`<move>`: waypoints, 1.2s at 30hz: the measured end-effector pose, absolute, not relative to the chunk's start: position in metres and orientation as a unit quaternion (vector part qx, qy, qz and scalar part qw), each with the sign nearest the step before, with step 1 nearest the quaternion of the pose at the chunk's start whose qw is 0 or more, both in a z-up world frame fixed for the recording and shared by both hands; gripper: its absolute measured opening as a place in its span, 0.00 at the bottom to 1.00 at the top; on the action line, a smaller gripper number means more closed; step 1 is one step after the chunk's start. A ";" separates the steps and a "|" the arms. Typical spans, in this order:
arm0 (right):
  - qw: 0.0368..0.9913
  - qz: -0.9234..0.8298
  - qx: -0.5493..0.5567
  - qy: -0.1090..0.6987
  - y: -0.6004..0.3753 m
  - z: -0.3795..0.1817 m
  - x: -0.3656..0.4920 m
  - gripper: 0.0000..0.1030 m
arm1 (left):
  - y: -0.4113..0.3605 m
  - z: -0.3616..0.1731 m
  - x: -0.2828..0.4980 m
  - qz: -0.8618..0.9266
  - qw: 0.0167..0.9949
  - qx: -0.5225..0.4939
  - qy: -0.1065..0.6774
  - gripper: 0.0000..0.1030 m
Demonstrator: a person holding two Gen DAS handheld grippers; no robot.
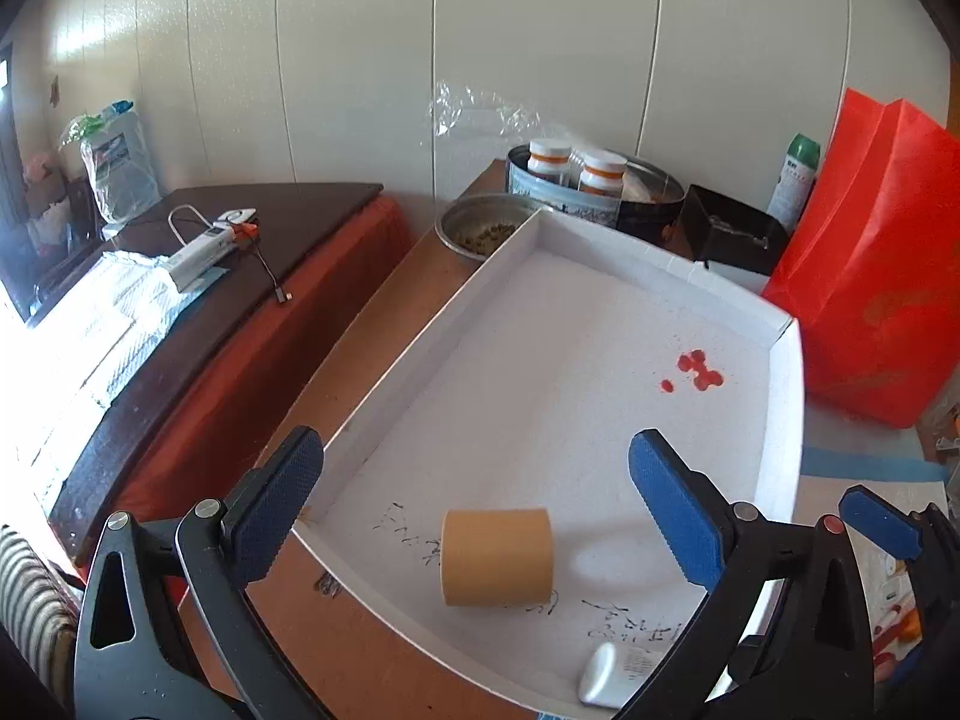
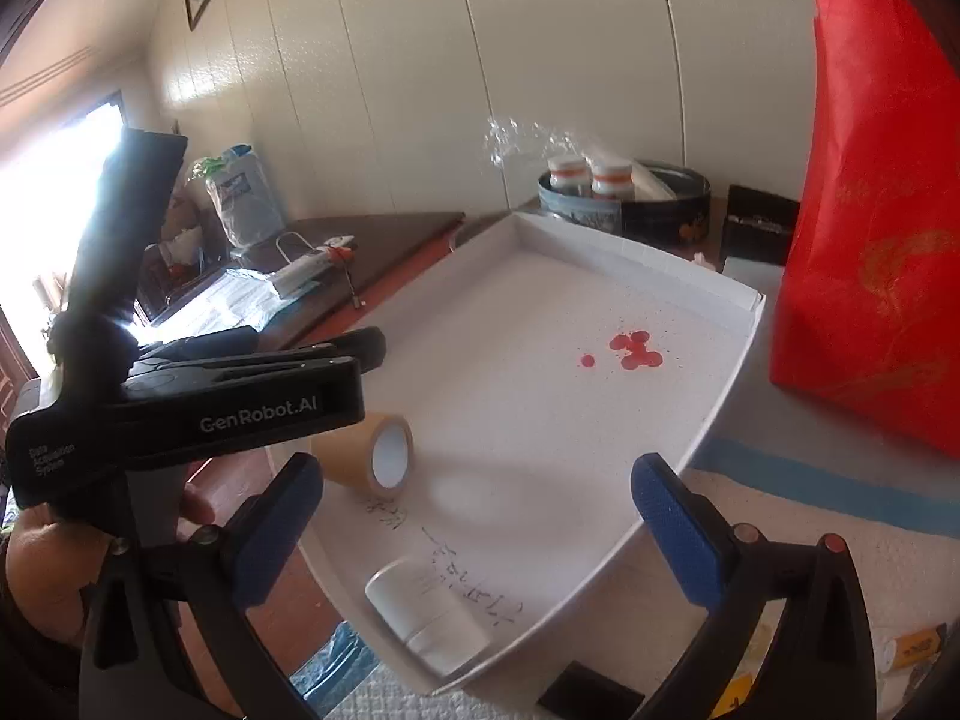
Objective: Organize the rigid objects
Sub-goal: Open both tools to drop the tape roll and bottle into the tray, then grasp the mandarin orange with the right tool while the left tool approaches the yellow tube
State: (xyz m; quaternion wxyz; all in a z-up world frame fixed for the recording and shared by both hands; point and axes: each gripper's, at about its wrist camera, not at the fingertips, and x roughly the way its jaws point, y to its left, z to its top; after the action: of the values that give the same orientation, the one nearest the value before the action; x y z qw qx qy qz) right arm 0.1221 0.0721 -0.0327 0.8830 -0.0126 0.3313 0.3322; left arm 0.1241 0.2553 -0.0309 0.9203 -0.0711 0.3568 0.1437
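A white shallow tray (image 1: 786, 396) (image 2: 714, 396) holds a tan tape roll (image 1: 497, 557) (image 2: 366, 450) lying on its side and a small white bottle (image 1: 612, 675) (image 2: 420, 612), also on its side, near the front rim. My left gripper (image 1: 474, 498) stands open above the tape roll, its blue pads wide apart and clear of it. My right gripper (image 2: 474, 522) is open too, over the tray's front part, with the white bottle below and between its fingers, untouched. The left gripper's black body (image 2: 198, 408) shows in the right wrist view, with a hand under it.
Red stains (image 1: 696, 369) mark the tray floor. Behind the tray sit a round tin (image 1: 576, 192) with two pill bottles, a metal bowl (image 1: 480, 228) and a black box (image 1: 732, 234). A red bag (image 1: 870, 300) stands at the right. A dark side table (image 1: 240, 252) lies left.
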 end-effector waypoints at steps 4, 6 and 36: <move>0.894 0.328 -0.007 0.306 0.058 -0.015 0.107 1.00 | 0.251 -0.017 0.111 0.136 0.927 -0.075 0.341 1.00; 0.898 0.323 -0.001 0.298 0.050 -0.007 0.102 1.00 | 0.248 -0.010 0.105 0.130 0.930 -0.081 0.335 1.00; 0.947 0.062 0.112 0.294 -0.226 -0.009 0.023 1.00 | 0.033 -0.072 0.075 -0.205 0.870 0.056 0.444 1.00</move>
State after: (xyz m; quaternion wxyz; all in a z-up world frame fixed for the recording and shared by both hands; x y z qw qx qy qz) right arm 0.0230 -0.2262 -0.0088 0.9473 0.1120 0.2937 0.0620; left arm 0.0751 0.0330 -0.0716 0.8703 0.0559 0.4443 -0.2051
